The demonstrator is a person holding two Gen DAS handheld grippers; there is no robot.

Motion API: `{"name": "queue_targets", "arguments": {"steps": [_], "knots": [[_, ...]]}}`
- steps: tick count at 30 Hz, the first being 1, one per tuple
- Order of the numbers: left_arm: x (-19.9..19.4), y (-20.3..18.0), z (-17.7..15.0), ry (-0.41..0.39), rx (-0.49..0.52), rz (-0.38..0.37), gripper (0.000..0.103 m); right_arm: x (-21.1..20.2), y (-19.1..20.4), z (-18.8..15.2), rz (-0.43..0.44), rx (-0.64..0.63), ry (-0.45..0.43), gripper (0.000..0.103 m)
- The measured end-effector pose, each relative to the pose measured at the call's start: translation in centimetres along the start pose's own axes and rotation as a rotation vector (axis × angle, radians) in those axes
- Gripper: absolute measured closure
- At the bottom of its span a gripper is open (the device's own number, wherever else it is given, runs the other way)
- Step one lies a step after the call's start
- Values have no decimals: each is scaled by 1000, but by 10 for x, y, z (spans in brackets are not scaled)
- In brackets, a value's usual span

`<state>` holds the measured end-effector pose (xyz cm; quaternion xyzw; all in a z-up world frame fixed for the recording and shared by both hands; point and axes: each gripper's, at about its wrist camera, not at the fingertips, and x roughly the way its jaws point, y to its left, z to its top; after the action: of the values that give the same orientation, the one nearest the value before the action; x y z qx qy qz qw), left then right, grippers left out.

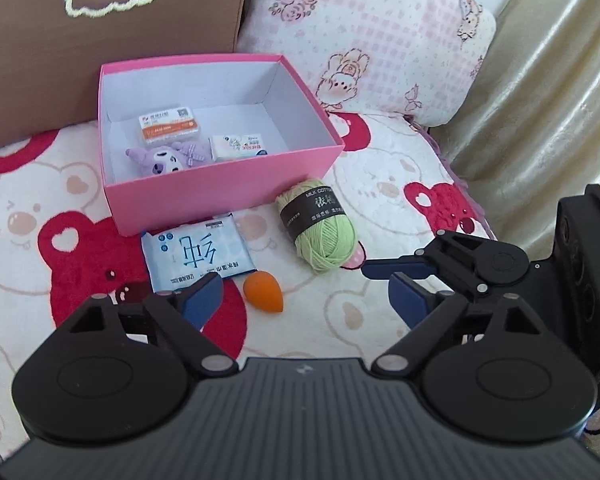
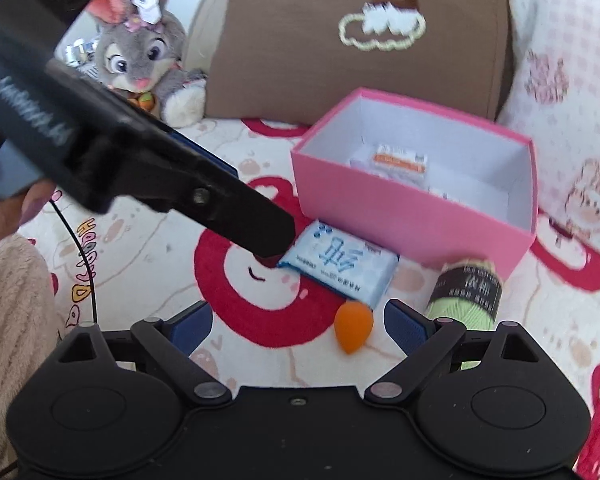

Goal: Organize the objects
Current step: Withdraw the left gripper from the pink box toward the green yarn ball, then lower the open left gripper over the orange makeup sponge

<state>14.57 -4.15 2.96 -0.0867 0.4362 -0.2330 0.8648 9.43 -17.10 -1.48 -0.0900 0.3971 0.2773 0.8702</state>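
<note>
Left of the left gripper (image 1: 304, 292), beyond its left pad, lay the blue wet-wipe pack (image 1: 198, 258), flat against the front wall of the pink box (image 1: 220, 196). Between the two blue pads, slightly ahead, rested the orange sponge (image 1: 263, 291) on the bear blanket (image 1: 60, 208). Ahead and to the right of the jaws lay the green yarn ball (image 1: 320, 226), near the box corner. These three things were outside the box, probably because they were not sorted yet. Inside the box there were already a purple plush toy (image 1: 160, 160), an orange-labelled case (image 1: 168, 128) and a small white packet (image 1: 240, 147), so I judge the task was about half done.

The left gripper pointed steeply down toward the blanket. Its jaws were spread wide and held nothing. The sponge was between them but not touched.

The right gripper (image 2: 298, 326) was tilted down in the same way, jaws released and empty. In its view the sponge (image 2: 354, 332) lay just inside its right pad, the yarn (image 2: 466, 294) beyond that pad, and the wipe pack (image 2: 342, 264) ahead. Both grippers seemed aimed at the sponge area.
</note>
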Motion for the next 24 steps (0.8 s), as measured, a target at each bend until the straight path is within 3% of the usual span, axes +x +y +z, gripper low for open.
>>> {"name": "queue_targets", "arguments": {"steps": [7,10,17,24], "knots": [[22,6,-7,-31,19,37,10,11,11,1,-122,-113,-29,8],[33,17,-10,-20,-16,47,10,19,11,1,-157,-128,-20,8],[61,41,-18,53,-79,82,10,37,18,-13,-122,-170,-19,8],[77,53,-27,66,-97,119,10,63,20,-28,-83,-145,60,8]]}}
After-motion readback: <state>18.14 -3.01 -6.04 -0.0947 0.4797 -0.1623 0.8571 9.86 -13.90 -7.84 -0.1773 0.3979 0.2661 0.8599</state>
